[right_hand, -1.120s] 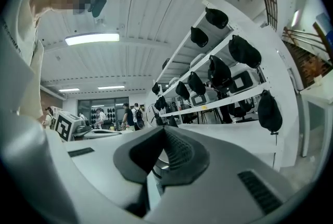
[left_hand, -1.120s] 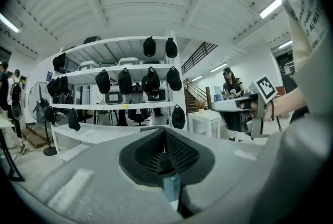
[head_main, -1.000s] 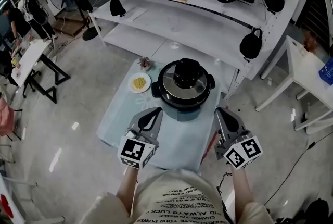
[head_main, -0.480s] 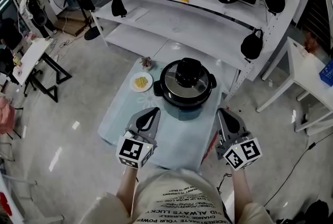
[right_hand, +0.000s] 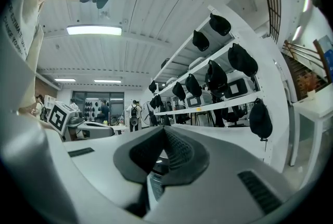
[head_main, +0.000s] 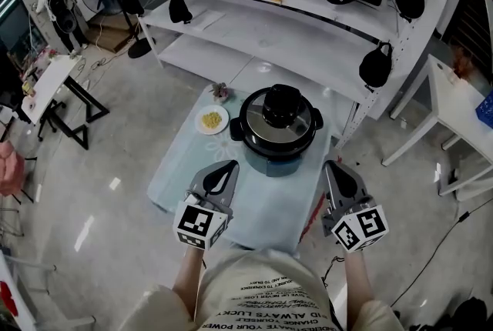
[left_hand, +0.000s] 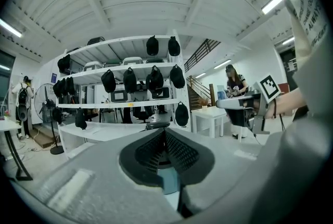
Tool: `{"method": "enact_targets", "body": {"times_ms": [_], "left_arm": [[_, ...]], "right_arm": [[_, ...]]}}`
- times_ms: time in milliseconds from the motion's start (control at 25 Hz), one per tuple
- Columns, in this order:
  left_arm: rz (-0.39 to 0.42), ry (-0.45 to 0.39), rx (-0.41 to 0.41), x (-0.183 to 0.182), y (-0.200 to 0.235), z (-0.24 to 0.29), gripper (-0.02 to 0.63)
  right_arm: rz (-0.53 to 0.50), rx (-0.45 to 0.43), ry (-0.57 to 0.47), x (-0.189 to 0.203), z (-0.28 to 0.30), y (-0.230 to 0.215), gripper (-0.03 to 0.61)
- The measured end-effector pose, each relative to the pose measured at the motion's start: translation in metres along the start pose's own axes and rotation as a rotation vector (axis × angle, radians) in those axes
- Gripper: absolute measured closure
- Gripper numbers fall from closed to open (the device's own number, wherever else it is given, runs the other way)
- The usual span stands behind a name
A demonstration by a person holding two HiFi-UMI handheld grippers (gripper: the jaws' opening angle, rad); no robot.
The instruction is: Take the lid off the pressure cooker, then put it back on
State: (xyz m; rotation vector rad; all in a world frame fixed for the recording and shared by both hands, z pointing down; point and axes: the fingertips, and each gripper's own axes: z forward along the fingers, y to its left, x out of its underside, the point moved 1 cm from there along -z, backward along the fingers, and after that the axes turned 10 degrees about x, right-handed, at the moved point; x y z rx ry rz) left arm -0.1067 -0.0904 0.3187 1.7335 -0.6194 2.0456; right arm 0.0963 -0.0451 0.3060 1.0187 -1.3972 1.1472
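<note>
Looking steeply down on the pressure cooker [head_main: 276,162], standing on the pale blue table [head_main: 181,172] with its lid [head_main: 258,129] seated on top and a black knob [head_main: 282,105] sitting at the lid's centre. Holding the left gripper [head_main: 229,166] on the near side of the pressure cooker and a little to its left, tips close to its body, no contact showing. Pressing that gripper's ribbed pads [left_hand: 182,152] together, clenching on nothing. Holding the right gripper [head_main: 333,168] on the near side of the pressure cooker as well, off to its right and just nearer than its black side handle [head_main: 316,122], apart from it. Squeezing this gripper's pads [right_hand: 179,151] shut too, again gripping nothing. Pointing both grippers toward the pressure cooker, with the left marker cube [head_main: 202,225] and the right marker cube [head_main: 360,227] trailing on the side away from it. Seeing a white plate [head_main: 202,128] of yellow food lying just left of the pressure cooker, and a small pinkish item [head_main: 221,91], too small to identify, standing left of it and farther back. Seeing white shelving [head_main: 254,21] running beyond the pressure cooker, with black bags [head_main: 376,64] hanging from it.
</note>
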Motion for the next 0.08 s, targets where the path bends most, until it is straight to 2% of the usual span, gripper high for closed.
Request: {"method": "enact_targets", "body": {"times_ms": [80], "left_arm": [[0.005,0.0,-0.001,0.0002,-0.0012,-0.0001,0.588]], "right_arm": [[-0.01,-0.005,-0.002,0.0005,-0.0011,0.0003,0.574]]}}
